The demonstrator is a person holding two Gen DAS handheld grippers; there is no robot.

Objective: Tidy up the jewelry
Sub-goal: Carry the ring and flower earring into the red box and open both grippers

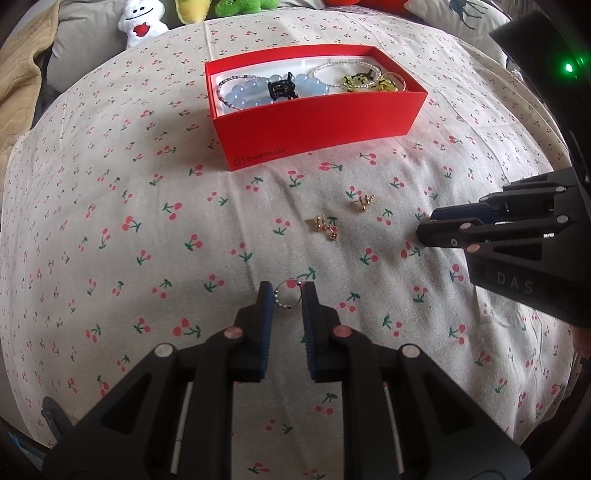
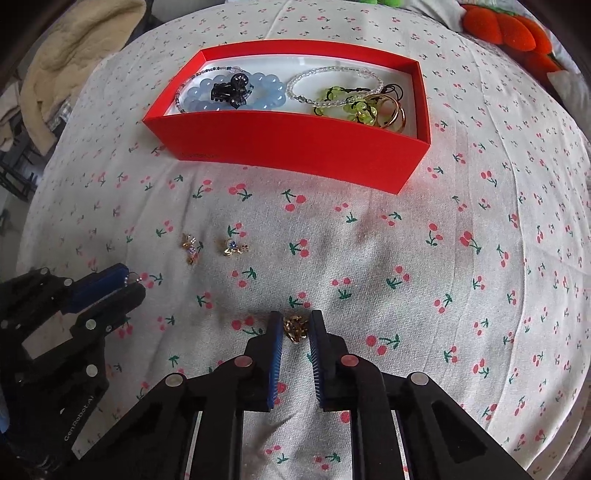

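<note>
A red box (image 1: pixel 317 122) (image 2: pixel 288 144) on the cherry-print sheet holds a blue bead bracelet (image 1: pixel 251 90), a black claw clip (image 1: pixel 282 88), clear and green bead bracelets (image 2: pixel 340 99) and gold rings (image 2: pixel 393 114). Two small gold earrings (image 1: pixel 325 227) (image 1: pixel 364 202) lie on the sheet in front of it; they also show in the right wrist view (image 2: pixel 192 247) (image 2: pixel 234 246). My left gripper (image 1: pixel 290 295) (image 2: pixel 131 282) has its fingertips around a small beaded ring (image 1: pixel 290 297). My right gripper (image 2: pixel 295 328) (image 1: pixel 428 229) has its fingertips around a small gold piece (image 2: pixel 295 328).
Plush toys (image 1: pixel 140 22) and pillows line the far side of the bed. An orange plush (image 2: pixel 517 29) lies at the far right. A beige blanket (image 2: pixel 74 66) is heaped at the left.
</note>
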